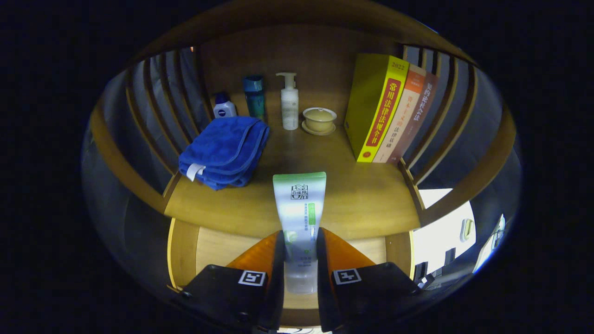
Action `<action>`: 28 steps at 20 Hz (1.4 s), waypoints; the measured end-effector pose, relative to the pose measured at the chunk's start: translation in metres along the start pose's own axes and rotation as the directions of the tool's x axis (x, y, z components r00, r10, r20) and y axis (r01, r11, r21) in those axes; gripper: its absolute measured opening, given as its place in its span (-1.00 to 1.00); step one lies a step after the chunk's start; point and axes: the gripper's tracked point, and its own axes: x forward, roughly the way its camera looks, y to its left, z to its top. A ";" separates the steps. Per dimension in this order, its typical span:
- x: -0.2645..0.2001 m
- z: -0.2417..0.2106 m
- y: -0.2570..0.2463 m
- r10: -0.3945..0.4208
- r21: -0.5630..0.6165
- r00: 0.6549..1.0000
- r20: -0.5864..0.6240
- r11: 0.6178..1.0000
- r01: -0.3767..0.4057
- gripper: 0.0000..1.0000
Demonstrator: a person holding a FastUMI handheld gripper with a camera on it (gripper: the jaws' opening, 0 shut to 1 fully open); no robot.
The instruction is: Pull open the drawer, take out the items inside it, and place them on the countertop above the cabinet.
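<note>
**Tube in transit to the worktop**

Presently the gripper (299, 253) is clamped on a white-and-green tube (299, 218), both fingers pressing its lower half, the crimped end pointing ahead over the front edge of the worktop (362, 195). Below the fingers the open drawer (183, 253) shows pale inner boards.

Left to right on the worktop: a folded blue towel (225, 150) with a small white bottle (224, 107) and a teal bottle (254, 96) behind it; a white pump bottle (289, 102); a lidded cup on a saucer (319, 119); three upright books (387, 109) against the right-hand slats.

Assessment: the tube appears lifted clear of the drawer and awaits placing. Recommended: carry it forward onto the bare wood between towel and books, lower until it rests flat, then release. Avoid the towel's edge and the cup.
</note>
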 end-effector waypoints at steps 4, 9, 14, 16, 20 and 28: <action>0.046 0.024 0.001 0.005 0.030 1.000 -0.005 1.000 -0.005 -0.22; 0.102 0.032 -0.017 -0.045 -0.021 0.998 -0.041 0.999 0.044 -0.21; 0.133 0.033 -0.027 -0.059 -0.032 0.997 -0.049 0.998 0.058 -0.18; 0.132 0.034 -0.030 -0.061 -0.033 0.997 -0.045 0.998 0.059 -0.11; 0.125 0.040 -0.037 -0.080 0.004 0.997 -0.015 0.997 0.080 0.24; 0.034 0.078 -0.036 -0.122 0.083 0.957 0.262 0.991 0.104 1.00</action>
